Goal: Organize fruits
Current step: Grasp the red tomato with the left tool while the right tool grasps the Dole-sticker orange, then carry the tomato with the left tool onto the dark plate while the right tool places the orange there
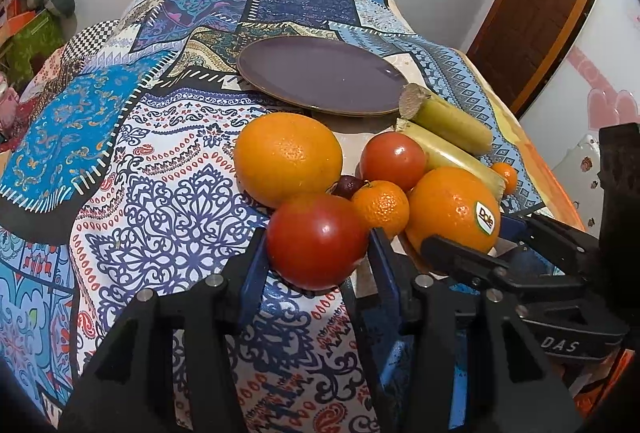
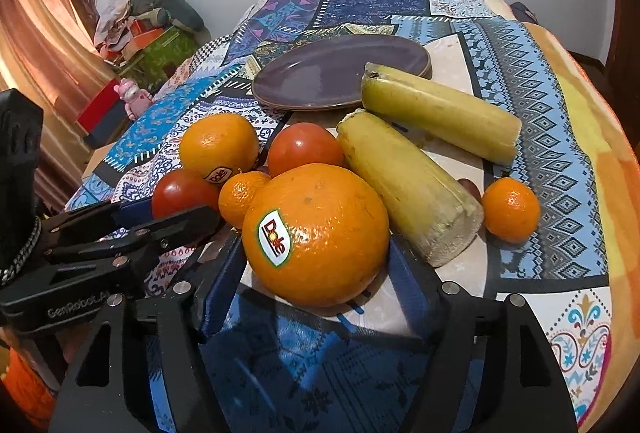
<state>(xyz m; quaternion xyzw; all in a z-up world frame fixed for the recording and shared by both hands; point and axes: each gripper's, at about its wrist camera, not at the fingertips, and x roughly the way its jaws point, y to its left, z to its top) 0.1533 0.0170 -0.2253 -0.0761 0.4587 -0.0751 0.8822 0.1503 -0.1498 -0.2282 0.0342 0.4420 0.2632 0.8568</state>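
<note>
A pile of fruit lies on the patterned tablecloth in front of a purple plate (image 1: 320, 73) (image 2: 340, 71). My left gripper (image 1: 318, 245) is open, its fingers on either side of a red tomato (image 1: 318, 241) (image 2: 180, 191). My right gripper (image 2: 316, 253) is open around a large orange with a Dole sticker (image 2: 320, 233) (image 1: 452, 213). Behind are a second large orange (image 1: 288, 157) (image 2: 218, 145), a second tomato (image 1: 394, 161) (image 2: 304, 149), a small mandarin (image 1: 380, 207) (image 2: 240, 199) and a dark cherry (image 1: 348, 187).
Two yellow-green cut stalks (image 2: 404, 177) (image 2: 440, 117) lie right of the pile, with another mandarin (image 2: 511, 209) beside them. The table edge drops off at the right. A wooden door (image 1: 532, 1) stands at the right; clutter and a pink toy (image 2: 134, 97) are at the left.
</note>
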